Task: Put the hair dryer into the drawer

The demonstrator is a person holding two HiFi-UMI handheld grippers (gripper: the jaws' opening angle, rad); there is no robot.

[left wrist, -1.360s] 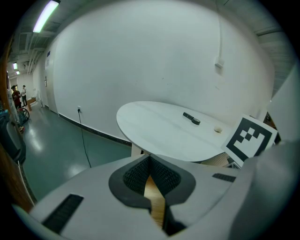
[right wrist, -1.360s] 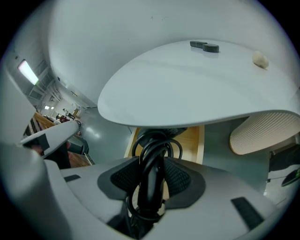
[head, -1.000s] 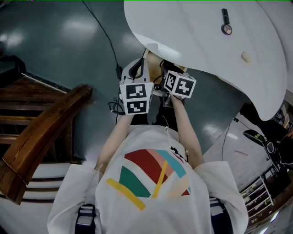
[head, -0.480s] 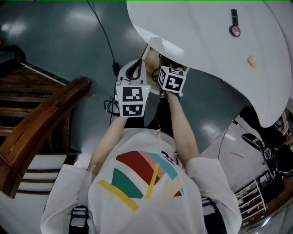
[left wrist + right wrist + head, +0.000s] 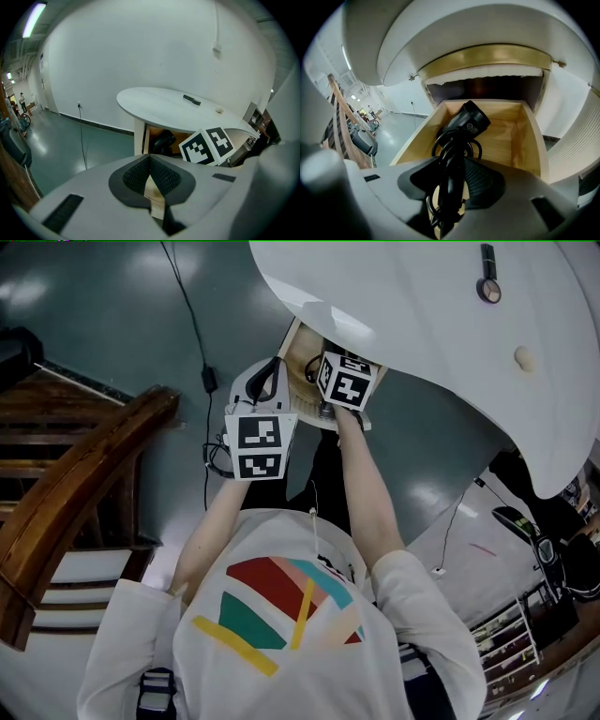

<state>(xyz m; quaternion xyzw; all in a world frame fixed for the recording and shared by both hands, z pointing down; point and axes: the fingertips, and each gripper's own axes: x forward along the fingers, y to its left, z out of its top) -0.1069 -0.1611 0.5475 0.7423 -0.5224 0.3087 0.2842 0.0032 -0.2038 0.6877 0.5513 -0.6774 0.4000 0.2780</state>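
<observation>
In the right gripper view my right gripper (image 5: 456, 165) is shut on the black hair dryer (image 5: 467, 122), whose coiled cord hangs between the pads. The dryer's nozzle points into the open wooden drawer (image 5: 521, 137) just under the white tabletop. Seen from the head camera, this gripper's marker cube (image 5: 345, 381) sits over the drawer (image 5: 298, 351). My left gripper (image 5: 265, 382) hovers beside the drawer's left front corner. Its pads (image 5: 140, 173) meet at the tips with nothing between them. In the left gripper view the dryer (image 5: 164, 139) shows dark inside the drawer opening.
The curved white table (image 5: 403, 306) overhangs the drawer and carries a small black device (image 5: 487, 277) and a beige lump (image 5: 525, 358). A wooden stair rail (image 5: 75, 493) runs at the left. A black cable (image 5: 199, 362) trails across the grey floor.
Both grippers have moved towards the drawer and lower. The right one, still holding the hair dryer, now sits over the drawer's opening.
</observation>
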